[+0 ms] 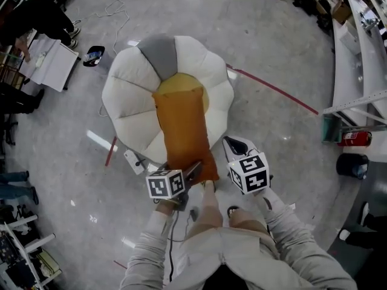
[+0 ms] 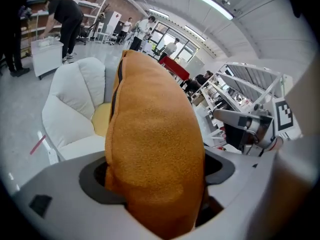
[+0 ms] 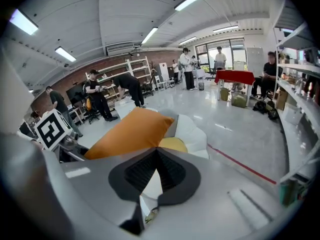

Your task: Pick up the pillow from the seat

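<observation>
Left tongs [image 1: 193,171] clamp the near edge of the orange pillow [image 1: 184,132], which stretches across the white seat [image 1: 130,95], seemingly to peel it off one-handed, while the right tongs [image 1: 234,145] hover closed and empty alongside.

count: one orange pillow [image 1: 183,128], one flower-shaped seat [image 1: 130,101] with one grey petal [image 1: 158,53] and one yellow centre [image 1: 181,83]. two grippers, left gripper [image 1: 193,171] and right gripper [image 1: 232,144], one marker cube each: left cube [image 1: 164,183], right cube [image 1: 248,172]. one red fire extinguisher [image 1: 354,138], one red-draped table [image 3: 235,77].
</observation>
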`<state>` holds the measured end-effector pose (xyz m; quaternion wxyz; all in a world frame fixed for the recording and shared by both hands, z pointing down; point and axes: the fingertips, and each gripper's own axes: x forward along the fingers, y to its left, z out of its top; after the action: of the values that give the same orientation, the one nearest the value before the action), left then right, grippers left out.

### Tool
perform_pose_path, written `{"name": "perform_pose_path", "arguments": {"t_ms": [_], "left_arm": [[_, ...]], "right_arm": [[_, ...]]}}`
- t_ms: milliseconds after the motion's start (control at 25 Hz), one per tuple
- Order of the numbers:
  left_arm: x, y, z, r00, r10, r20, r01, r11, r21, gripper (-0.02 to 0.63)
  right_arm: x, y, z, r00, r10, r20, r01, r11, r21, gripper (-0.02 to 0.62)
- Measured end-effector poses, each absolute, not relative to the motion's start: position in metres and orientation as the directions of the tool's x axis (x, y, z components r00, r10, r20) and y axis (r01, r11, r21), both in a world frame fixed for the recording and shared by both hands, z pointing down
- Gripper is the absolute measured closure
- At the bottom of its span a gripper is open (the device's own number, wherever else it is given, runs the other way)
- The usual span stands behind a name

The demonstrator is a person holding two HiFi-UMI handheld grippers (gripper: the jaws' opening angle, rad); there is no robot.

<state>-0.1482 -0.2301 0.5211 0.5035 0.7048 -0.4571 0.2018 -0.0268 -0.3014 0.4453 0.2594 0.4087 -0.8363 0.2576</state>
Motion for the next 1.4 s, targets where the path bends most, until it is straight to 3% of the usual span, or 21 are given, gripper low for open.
{"name": "perform_pose_path", "arguments": {"t_ms": [520, 1400], "left_arm": [[-0.139, -0.204, 0.413, 0.484, -0.598, 0.639, -0.844, -0.126, 0.522, 0.161], [-0.158, -0.184, 0.385, 0.451, -0.669, 0.591, -0.847, -0.112, 0.52, 0.16]], "right_arm": [[-0.019, -0.258, 0.385, -0.583, -0.567, 0.582, -0.785, 0.577, -0.225, 0.595], [-0.023, -0.237, 0.351, -0.604, -0.597, 0.528, -0.77, 0.609, -0.192, 0.596]]}}
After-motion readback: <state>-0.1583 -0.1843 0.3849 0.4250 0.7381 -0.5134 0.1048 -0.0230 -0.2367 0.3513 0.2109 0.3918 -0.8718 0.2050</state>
